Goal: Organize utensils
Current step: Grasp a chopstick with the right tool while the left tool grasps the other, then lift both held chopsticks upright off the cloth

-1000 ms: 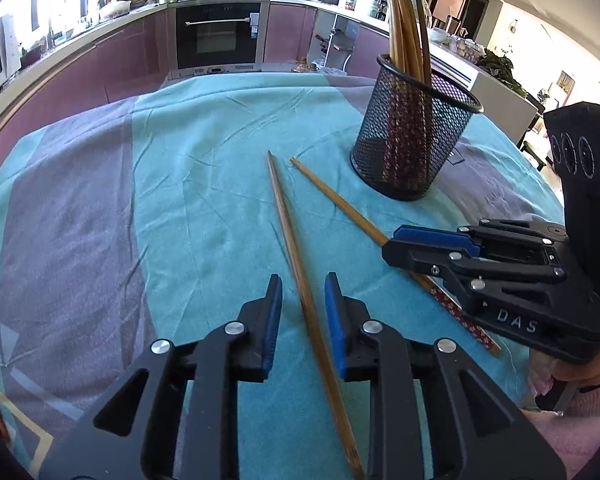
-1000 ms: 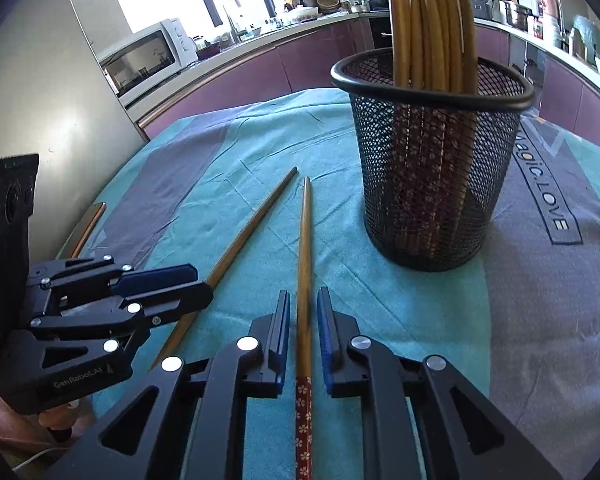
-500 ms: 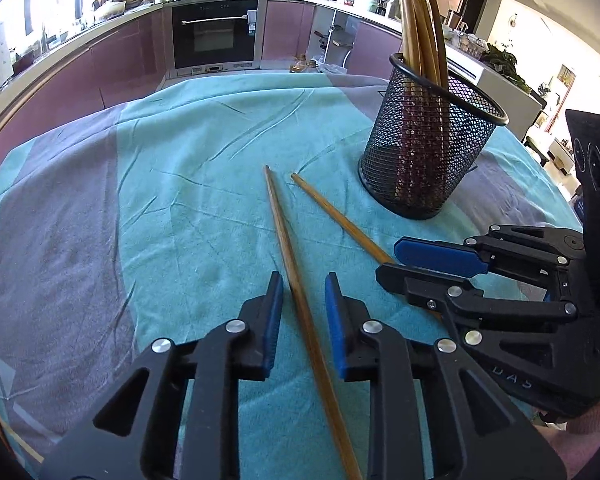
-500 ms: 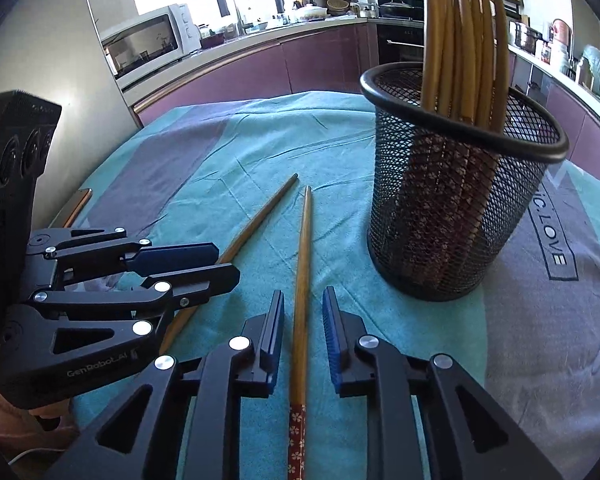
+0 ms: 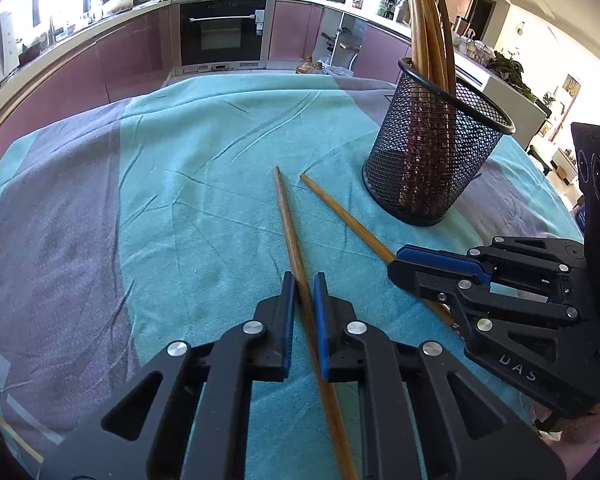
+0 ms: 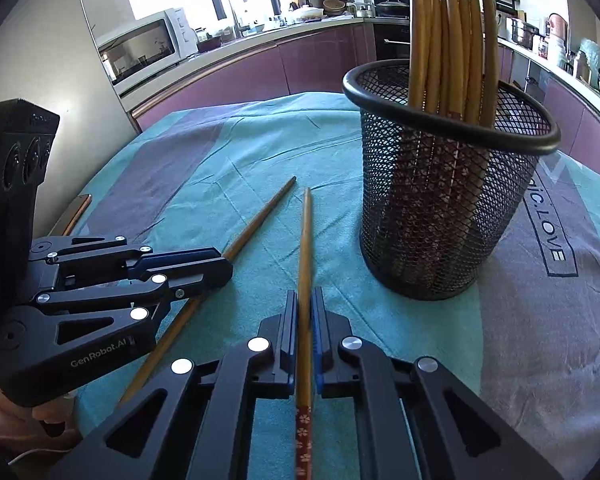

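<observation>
Two brown chopsticks lie on the teal cloth, tips near each other. My left gripper [image 5: 301,280] is shut on the left chopstick [image 5: 286,208], which runs between its blue pads. My right gripper [image 6: 305,298] is shut on the other chopstick [image 6: 306,232], which has a red flowered end [image 6: 303,436]. A black mesh cup [image 6: 448,200] with several chopsticks upright in it stands to the right of both; it also shows in the left wrist view [image 5: 432,152]. Each gripper shows in the other's view: the right one [image 5: 396,264], the left one [image 6: 224,264].
The table carries a teal and grey cloth [image 5: 180,200]. A phone [image 6: 74,214] lies at its left edge. Kitchen counters, an oven [image 5: 222,36] and a microwave [image 6: 144,50] stand behind the table.
Both grippers' jaws have narrowed from a slight gap to closed on their chopsticks. Both views have drawn back a little, and the cup sits slightly farther off.
</observation>
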{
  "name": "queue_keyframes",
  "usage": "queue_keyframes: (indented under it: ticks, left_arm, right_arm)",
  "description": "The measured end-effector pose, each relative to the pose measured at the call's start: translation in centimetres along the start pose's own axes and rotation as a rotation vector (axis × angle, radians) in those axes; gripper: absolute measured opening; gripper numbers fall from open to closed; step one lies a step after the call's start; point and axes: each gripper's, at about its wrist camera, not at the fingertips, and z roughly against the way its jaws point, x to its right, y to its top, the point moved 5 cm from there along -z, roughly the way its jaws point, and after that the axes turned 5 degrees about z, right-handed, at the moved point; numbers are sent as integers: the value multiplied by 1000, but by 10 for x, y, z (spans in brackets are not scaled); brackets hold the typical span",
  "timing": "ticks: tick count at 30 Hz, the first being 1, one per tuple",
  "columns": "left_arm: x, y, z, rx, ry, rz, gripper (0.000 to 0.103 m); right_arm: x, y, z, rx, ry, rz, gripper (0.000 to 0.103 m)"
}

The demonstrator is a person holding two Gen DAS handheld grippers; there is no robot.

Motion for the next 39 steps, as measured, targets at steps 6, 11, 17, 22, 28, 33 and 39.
queue_keyframes:
  ticks: [6, 11, 17, 22, 28, 33, 39]
  left_arm:
    - [-1, 0, 1, 2, -5, 14, 9]
    - [-1, 0, 2, 1, -12, 15, 8]
    - [-1, -1, 10, 12, -23, 12, 8]
    - [2, 0, 19, 32, -31, 9, 8]
    - [6, 2, 33, 56, -42, 3, 8]
    - [10, 4, 42, 75, -47, -6, 7]
    - [13, 7, 53, 92, -65, -10, 7]
  right_arm:
    - [3, 1, 11, 31, 15, -16, 6]
    - [0, 3, 24, 66, 38, -8, 6]
    - [-6, 5, 37, 107, 66, -2, 6]
    - [-8, 7, 47, 135, 79, -2, 6]
    - [-7, 6, 58, 161, 87, 0, 6]
    - [-5, 7, 64, 179, 92, -2, 6]
    - [-1, 9, 75, 213, 99, -16, 6]
